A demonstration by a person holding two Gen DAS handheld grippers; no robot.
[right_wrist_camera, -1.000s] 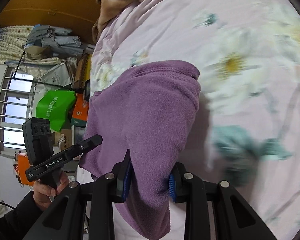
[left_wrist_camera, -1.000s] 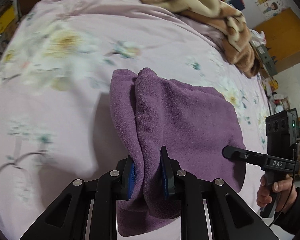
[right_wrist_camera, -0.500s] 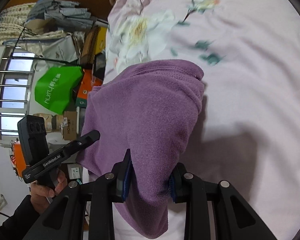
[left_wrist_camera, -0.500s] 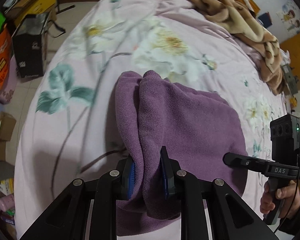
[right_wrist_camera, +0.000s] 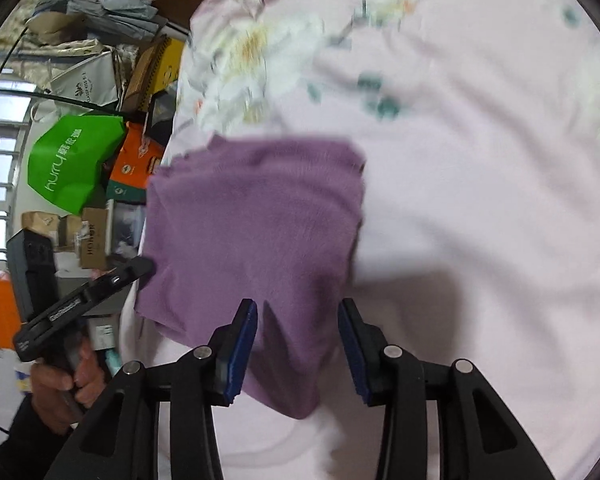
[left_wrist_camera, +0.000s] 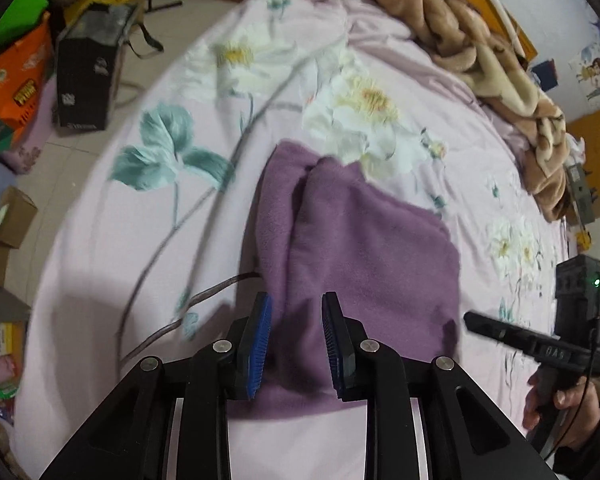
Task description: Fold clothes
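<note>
The left gripper (left_wrist_camera: 296, 340) pointed steeply down at the bed, and its jaws had just been opening: the blue pads (left_wrist_camera: 260, 344) stood a little apart from the folded purple fleece garment (left_wrist_camera: 364, 248), whose near edge lay between them, no longer pinched. Motion blur made it hard to be sure that the right-hand pad was fully clear of the cloth.

The right gripper (right_wrist_camera: 298, 346) had likewise just been opening, and more widely. Its fingers (right_wrist_camera: 240, 348) stood released on either side of the garment's near corner (right_wrist_camera: 260, 240), with a plain gap at the right pad.

Beyond both sets of fingertips the garment rested in a thick, roughly square fold on the pink floral bedsheet (left_wrist_camera: 148, 248), close to the near edge of the bed. In the left wrist view the person's right hand (left_wrist_camera: 560, 404) showed to the right of the fingers, gripping its handle; in the right wrist view the left hand (right_wrist_camera: 68, 380) showed to the left.

Farther out, past the garment, a crumpled brown blanket (left_wrist_camera: 480, 48) lay along the far side of the bed. Off the bed's left side stood a green bag (right_wrist_camera: 72, 160) among cardboard boxes (left_wrist_camera: 12, 216).
</note>
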